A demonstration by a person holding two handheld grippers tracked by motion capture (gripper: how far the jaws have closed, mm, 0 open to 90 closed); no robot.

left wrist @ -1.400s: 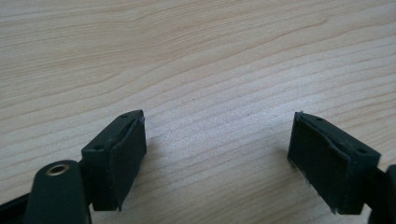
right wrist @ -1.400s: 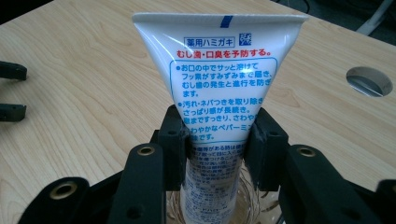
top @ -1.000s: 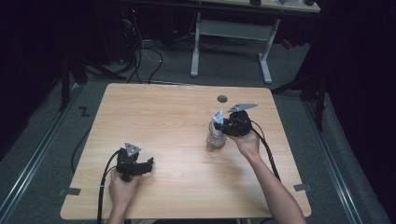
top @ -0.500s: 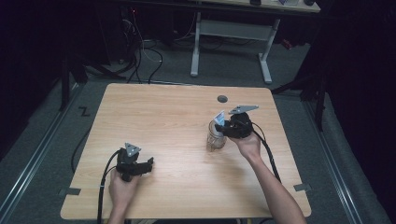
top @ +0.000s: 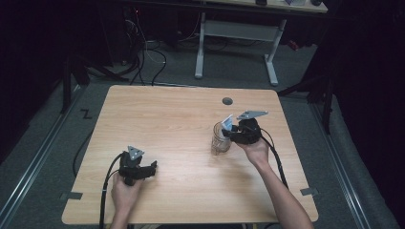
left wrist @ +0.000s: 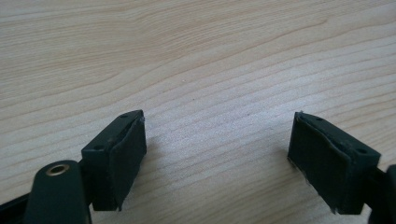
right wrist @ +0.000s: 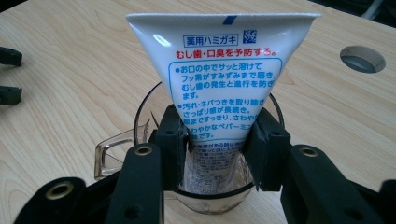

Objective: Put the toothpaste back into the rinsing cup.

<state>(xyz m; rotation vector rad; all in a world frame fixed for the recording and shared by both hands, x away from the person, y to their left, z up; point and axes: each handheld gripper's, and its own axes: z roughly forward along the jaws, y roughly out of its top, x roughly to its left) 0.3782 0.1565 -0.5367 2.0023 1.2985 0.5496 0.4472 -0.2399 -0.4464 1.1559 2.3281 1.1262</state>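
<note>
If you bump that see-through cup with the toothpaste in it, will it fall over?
Probably fairly easily. The clear cup looks light and thin-walled, and the toothpaste tube stands tall above its rim, so it seems top-heavy. The wooden table looks smooth, so it might slide first. The right gripper is clamped on the tube, which steadies it.

Dim room: grey floor (top: 43,143), white-legged desk (top: 239,33) behind.

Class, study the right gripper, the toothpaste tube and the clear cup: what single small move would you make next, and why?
Probably open the right gripper and let go. Its jaws clamp the toothpaste tube, which stands upright with its lower end already inside the clear cup on the table. Whether the tube touches the bottom cannot be told, so ease down slightly first if unsure. The left gripper sits open, apart.
</note>
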